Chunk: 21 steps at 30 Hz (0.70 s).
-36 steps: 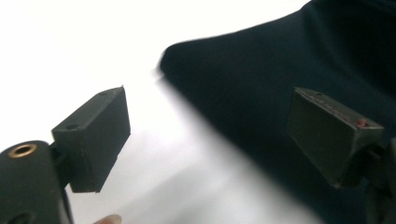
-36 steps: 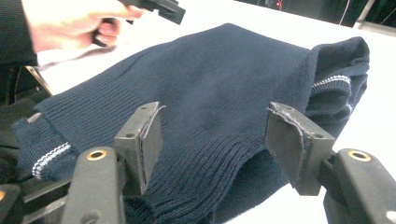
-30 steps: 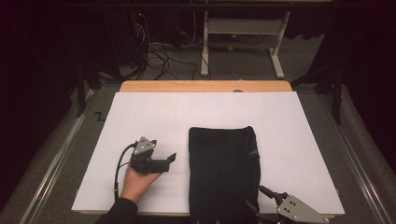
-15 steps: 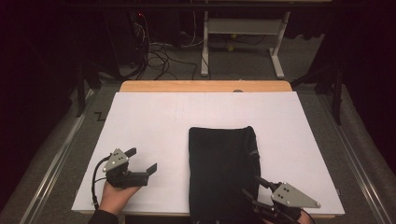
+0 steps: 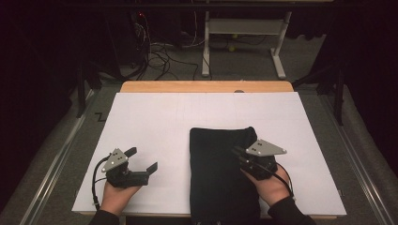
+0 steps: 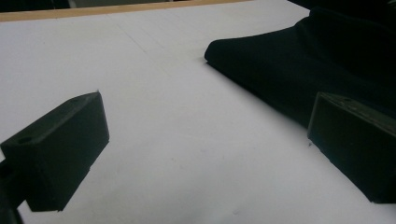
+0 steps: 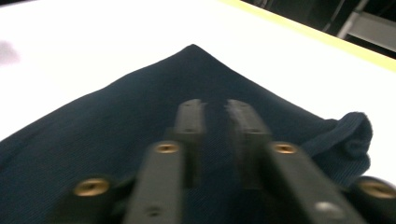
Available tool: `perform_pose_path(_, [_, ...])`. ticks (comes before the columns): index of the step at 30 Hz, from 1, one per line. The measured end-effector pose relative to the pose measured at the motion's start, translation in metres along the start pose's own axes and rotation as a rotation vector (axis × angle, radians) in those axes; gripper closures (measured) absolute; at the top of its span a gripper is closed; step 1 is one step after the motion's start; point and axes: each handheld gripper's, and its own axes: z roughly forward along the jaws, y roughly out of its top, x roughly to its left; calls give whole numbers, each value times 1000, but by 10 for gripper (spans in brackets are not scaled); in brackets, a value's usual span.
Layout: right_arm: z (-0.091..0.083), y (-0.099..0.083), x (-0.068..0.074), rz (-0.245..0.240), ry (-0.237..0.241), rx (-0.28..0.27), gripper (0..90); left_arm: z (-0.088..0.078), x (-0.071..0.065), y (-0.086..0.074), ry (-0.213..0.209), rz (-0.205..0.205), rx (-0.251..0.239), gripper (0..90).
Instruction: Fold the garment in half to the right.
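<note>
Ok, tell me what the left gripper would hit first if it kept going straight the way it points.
Probably the dark folded cloth. The left gripper, fingers open, points across bare white table cover toward the cloth's near edge. Depth is unclear, so it might skim the cover first.

Dim room, brightly lit white table (image 5: pixel 155 117); right gripper view blurred.

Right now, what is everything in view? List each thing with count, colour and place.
folded cloth: one, black, near-middle of the sheet, its near end at the table's edge
sheet: one, white, covering the table
table: one, wooden, far edge bare
desk frame: one, grey-white, on the floor beyond
cables: several, dark, on the floor beyond
left gripper: one, black, jaws open, over the sheet left of the cloth
right gripper: one, black, jaws shut, above the cloth's right side
</note>
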Motion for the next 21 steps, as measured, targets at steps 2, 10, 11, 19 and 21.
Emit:
perform_pose_path(2, [10,3,-4,-4,-30,42,900,0,0,-1,3,1,4,0])
perform_pose_path(10, [18,-38,-41,124,-135,154,900,0,0,-4,6,6,12,0])
perform_pose_path(11, [17,-43,-44,138,-138,156,900,0,0,-4,6,5,14,0])
perform_pose_path(19, [-20,-76,-58,202,-157,51,843,4,-2,-5,8,22,30,0])
perform_pose_path(21, [-28,-83,-60,214,-157,46,801,6,-2,-5,7,28,34,0])
